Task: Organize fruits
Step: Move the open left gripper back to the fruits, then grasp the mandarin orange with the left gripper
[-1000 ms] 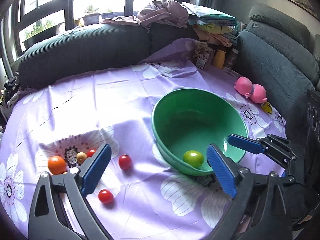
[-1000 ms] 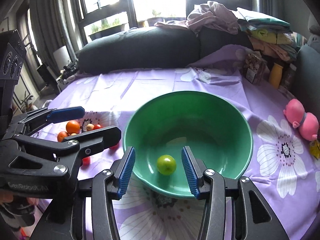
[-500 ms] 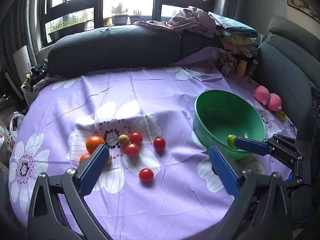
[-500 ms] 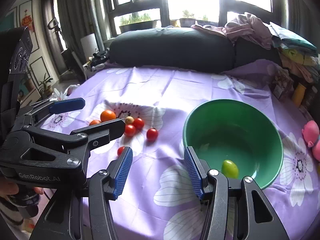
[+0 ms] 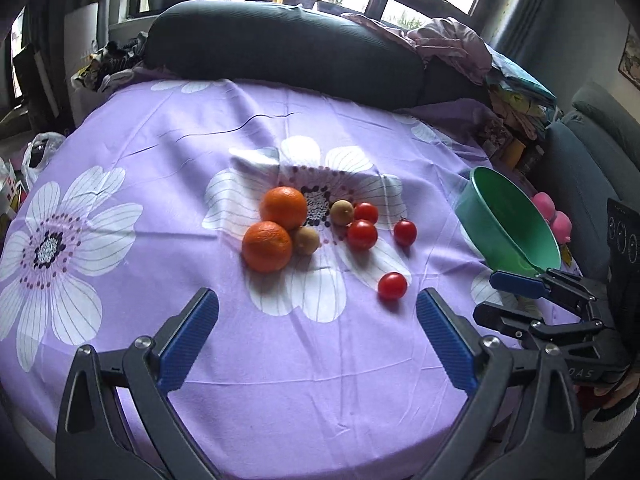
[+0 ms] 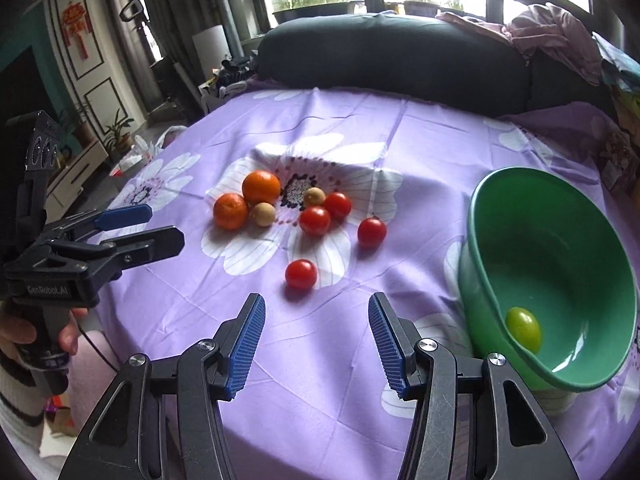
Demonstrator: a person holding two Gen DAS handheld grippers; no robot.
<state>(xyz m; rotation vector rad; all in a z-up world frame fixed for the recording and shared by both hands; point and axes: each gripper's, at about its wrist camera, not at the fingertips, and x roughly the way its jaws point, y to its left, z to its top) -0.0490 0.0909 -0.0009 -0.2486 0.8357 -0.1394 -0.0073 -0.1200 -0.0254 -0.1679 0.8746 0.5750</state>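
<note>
**A:** Looking at the open room first: both grippers are hanging over bare purple tablecloth [image 5: 320, 360] near its front edge, nothing under them. The left gripper [image 5: 318, 332] is standing wide open and empty, and the right gripper [image 6: 316, 340] is sitting parted too, gripping nothing.

**B:** And where's the fruit sitting?

**A:** Bunched on the white flower print mid-table. Two oranges [image 5: 276, 228] are touching each other, two small tan fruits [image 6: 264, 214] are tucked beside them, and cherry tomatoes [image 6: 316, 220] are lying just to their right. One loose tomato [image 6: 301, 274] is sitting apart, nearest the right gripper's fingers with clear cloth between. A green fruit [image 6: 523, 329] is already lying in the green bowl [image 6: 500, 184], which is sitting tilted near the right edge.

**B:** Anything crowding the sides?

**A:** A dark sofa cushion [image 5: 280, 44] is running along the far edge, clothes [image 6: 552, 36] are piling on it at right. A pink toy [image 5: 556, 216] is peeking out behind the bowl, probably a pig, hard to say from here.
</note>
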